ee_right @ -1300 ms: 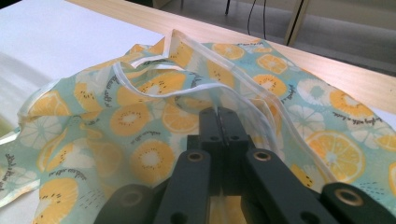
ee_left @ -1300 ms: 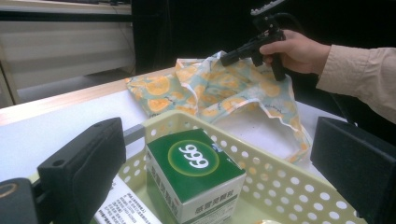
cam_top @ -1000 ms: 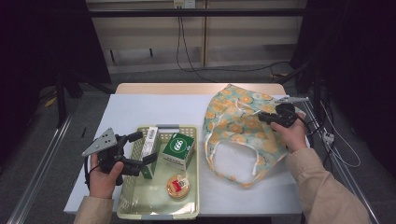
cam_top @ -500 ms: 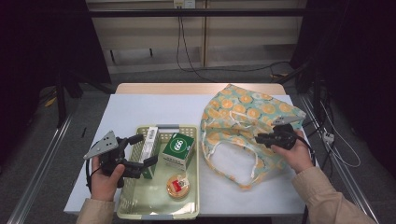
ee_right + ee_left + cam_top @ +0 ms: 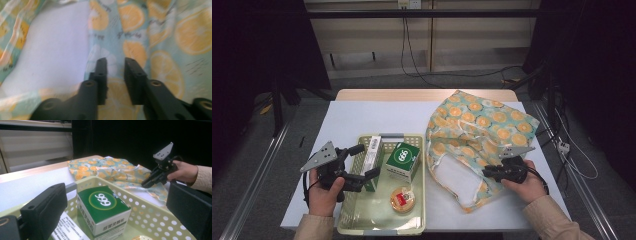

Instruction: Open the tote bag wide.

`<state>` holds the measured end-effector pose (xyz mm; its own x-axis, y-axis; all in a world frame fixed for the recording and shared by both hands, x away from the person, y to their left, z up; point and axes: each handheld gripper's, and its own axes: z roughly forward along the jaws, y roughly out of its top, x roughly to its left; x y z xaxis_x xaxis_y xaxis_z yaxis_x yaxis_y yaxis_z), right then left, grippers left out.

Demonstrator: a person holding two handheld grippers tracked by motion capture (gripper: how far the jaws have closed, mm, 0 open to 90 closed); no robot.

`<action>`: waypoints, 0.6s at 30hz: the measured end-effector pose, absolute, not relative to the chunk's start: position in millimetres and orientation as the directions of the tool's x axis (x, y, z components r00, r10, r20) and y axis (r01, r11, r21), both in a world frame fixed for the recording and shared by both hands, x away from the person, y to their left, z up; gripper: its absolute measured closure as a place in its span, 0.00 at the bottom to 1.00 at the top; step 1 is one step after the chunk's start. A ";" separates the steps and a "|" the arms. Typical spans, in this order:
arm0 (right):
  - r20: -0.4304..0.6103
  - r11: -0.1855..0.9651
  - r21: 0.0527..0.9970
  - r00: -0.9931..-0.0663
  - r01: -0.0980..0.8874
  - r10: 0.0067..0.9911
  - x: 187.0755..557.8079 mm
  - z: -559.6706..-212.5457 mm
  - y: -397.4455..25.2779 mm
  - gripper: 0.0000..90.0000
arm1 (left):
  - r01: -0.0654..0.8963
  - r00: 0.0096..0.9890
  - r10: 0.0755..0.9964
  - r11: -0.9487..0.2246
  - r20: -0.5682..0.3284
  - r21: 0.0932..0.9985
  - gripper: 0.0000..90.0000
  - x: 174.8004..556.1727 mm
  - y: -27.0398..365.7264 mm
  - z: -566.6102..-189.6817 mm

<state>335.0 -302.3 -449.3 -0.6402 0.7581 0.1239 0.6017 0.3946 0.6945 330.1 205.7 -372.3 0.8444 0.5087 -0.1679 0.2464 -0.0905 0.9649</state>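
Risk: right gripper [image 5: 492, 172], jaws a narrow gap apart and empty, may pinch both fabric layers of the orange-print bag [image 5: 477, 125] at its opening, so the mouth stays closed. Bag lies flat on the desk's right half, mouth toward the near edge. Right hand low, gripper pointing left at the opening's rim. Left gripper [image 5: 364, 162], jaws spread wide, hovers level over the basket [image 5: 418, 200] near the green box [image 5: 402, 159], forearm coming in from the near-left corner.

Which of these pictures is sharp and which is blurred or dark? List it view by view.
High view: table evenly lit, surroundings dark, fairly sharp. Left gripper view: green box crisp, near jaws soft, background black. Right gripper view: orange-print bag smeared with blur, the right gripper a little sharper.
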 end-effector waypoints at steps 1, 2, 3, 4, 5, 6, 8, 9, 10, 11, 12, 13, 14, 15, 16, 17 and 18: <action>0.120 0.383 0.702 -0.630 0.600 0.767 336.9 -446.0 -302.3 0.77 | 0.248 0.845 0.507 -0.093 -0.169 0.964 0.03 330.4 205.7 -372.4; 0.112 0.381 0.709 -0.628 0.594 0.770 339.7 -442.2 -302.4 0.75 | 0.249 0.845 0.507 -0.094 -0.169 0.964 0.03 330.6 205.6 -372.3; 0.104 0.376 0.717 -0.624 0.587 0.775 343.1 -438.0 -302.3 0.72 | 0.248 0.845 0.509 -0.096 -0.167 0.964 0.03 330.7 205.3 -372.2; 0.101 0.366 0.727 -0.618 0.581 0.780 347.1 -433.9 -302.2 0.69 | 0.247 0.846 0.508 -0.101 -0.164 0.964 0.03 331.0 205.2 -372.1; 0.099 0.359 0.733 -0.612 0.578 0.784 351.2 -429.8 -301.9 0.69 | 0.247 0.847 0.506 -0.104 -0.162 0.963 0.03 331.3 205.0 -372.0; 0.093 0.356 0.737 -0.609 0.574 0.788 355.7 -425.8 -301.3 0.67 | 0.246 0.848 0.505 -0.104 -0.162 0.964 0.03 331.6 205.0 -371.9; 0.076 0.361 0.736 -0.600 0.573 0.796 365.0 -417.5 -299.7 0.64 | 0.249 0.847 0.506 -0.106 -0.164 0.963 0.03 332.2 205.3 -371.8; 0.075 0.359 0.736 -0.596 0.574 0.800 369.4 -413.0 -299.2 0.63 | 0.248 0.848 0.505 -0.104 -0.164 0.963 0.03 332.3 205.5 -371.8; 0.079 0.357 0.730 -0.591 0.582 0.802 373.6 -408.3 -298.9 0.62 | 0.248 0.847 0.507 -0.104 -0.163 0.963 0.03 332.2 206.1 -371.4; 0.076 0.361 0.727 -0.591 0.584 0.803 377.1 -403.3 -298.2 0.61 | 0.249 0.846 0.506 -0.101 -0.166 0.963 0.03 332.1 206.6 -371.1; 0.071 0.363 0.733 -0.595 0.576 0.800 379.7 -398.1 -297.3 0.61 | 0.248 0.846 0.508 -0.102 -0.164 0.963 0.03 332.1 207.5 -370.9; 0.062 0.365 0.741 -0.598 0.563 0.799 381.9 -393.3 -296.3 0.59 | 0.248 0.845 0.508 -0.102 -0.164 0.963 0.03 332.1 208.2 -370.7; 0.055 0.365 0.752 -0.605 0.548 0.794 383.9 -389.1 -295.4 0.57 | 0.247 0.845 0.510 -0.102 -0.162 0.964 0.03 332.3 208.9 -370.8; 0.051 0.365 0.766 -0.616 0.529 0.786 386.2 -386.2 -294.7 0.54 | 0.248 0.844 0.511 -0.101 -0.163 0.964 0.03 332.4 209.1 -370.9; 0.045 0.363 0.776 -0.620 0.516 0.783 388.6 -385.0 -294.1 0.51 | 0.250 0.844 0.511 -0.104 -0.164 0.963 0.03 332.4 209.4 -371.0; 0.041 0.365 0.779 -0.622 0.510 0.782 392.1 -385.7 -293.9 0.48 | 0.252 0.844 0.510 -0.101 -0.167 0.962 0.03 332.3 209.1 -371.2; 0.031 0.374 0.776 -0.623 0.508 0.782 396.3 -388.0 -293.7 0.45 | 0.251 0.845 0.508 -0.104 -0.166 0.962 0.03 332.5 208.7 -371.4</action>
<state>396.3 -293.7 -388.0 -0.6228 0.7817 0.0311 0.5083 0.3742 0.7756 332.5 208.7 -371.4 0.8450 0.5084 -0.1657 0.2511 -0.1037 0.9624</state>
